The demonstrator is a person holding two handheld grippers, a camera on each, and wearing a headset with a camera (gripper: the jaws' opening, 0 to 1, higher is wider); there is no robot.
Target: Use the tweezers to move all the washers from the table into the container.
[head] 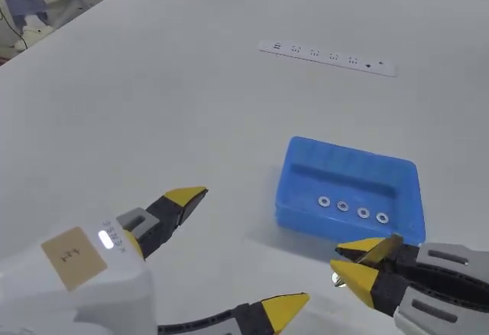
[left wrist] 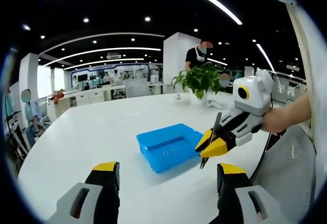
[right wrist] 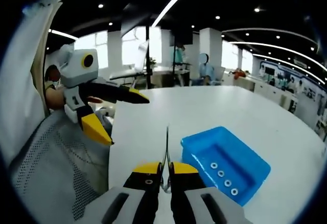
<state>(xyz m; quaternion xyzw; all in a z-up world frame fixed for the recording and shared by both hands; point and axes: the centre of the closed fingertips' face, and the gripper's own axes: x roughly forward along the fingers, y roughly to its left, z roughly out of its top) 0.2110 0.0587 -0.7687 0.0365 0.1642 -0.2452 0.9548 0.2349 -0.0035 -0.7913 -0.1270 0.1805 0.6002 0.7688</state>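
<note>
- In the head view, a blue container [head: 348,168] is seen on the white table [head: 153,105], with four washers [head: 342,206] laid in a row on its floor. The left gripper [head: 241,249] is held at the lower left, its yellow-tipped jaws spread wide with nothing between them. The right gripper [head: 345,265] is held just beside the container's near wall, jaws drawn together. A power strip [head: 325,56] lies farther back.
- In the left gripper view, the view's own jaws are seen well apart. The right gripper [left wrist: 212,144] is clamped on the tweezers [left wrist: 217,122], which are tilted down beside the container [left wrist: 158,155].
- In the right gripper view, the jaws are pressed together on the tweezers [right wrist: 167,142], which rise between them. The container [right wrist: 240,162] lies to the right with the washers [right wrist: 220,173] inside.
</note>
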